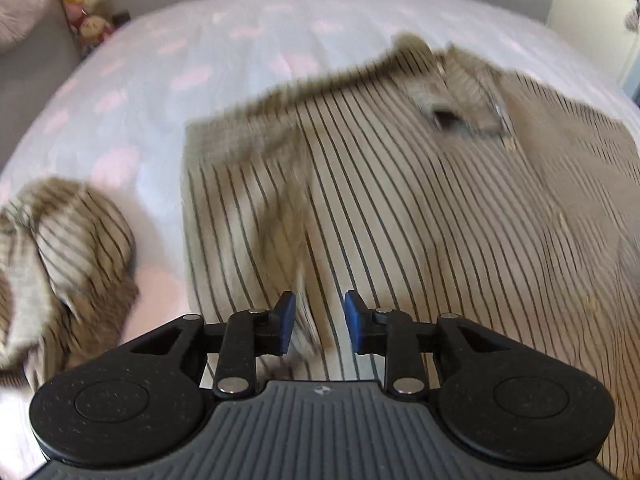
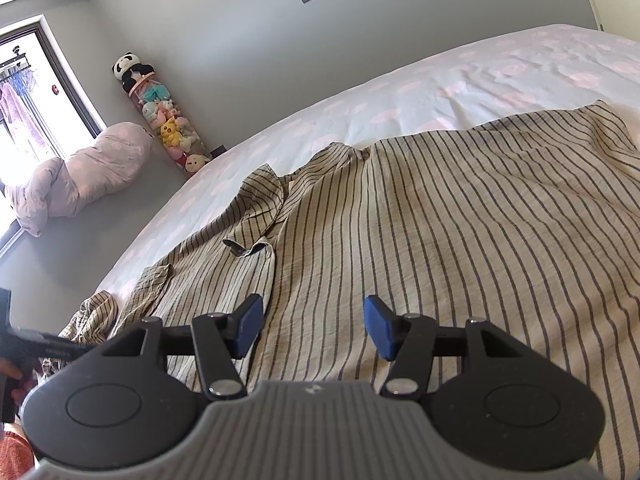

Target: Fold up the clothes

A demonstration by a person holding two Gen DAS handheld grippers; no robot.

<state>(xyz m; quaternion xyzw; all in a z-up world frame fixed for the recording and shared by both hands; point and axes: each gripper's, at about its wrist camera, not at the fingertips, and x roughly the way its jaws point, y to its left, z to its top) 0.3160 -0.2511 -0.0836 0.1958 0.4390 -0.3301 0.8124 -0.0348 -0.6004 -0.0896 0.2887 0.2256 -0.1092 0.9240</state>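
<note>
Left wrist view: the left gripper [image 1: 320,322] hangs over a blurred, beige pin-striped shirt [image 1: 420,208] on the bed [image 1: 168,60], jaws narrowly parted, gripping nothing. Right wrist view: the right gripper [image 2: 314,328] stands wider, empty, above the crinkled shirt [image 2: 460,232]; grey wall [image 2: 240,52] behind.

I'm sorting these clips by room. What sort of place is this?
Most likely a bedroom: a bed with a striped shirt on it, a bundled duvet by the window, and stacked plush toys.
</note>
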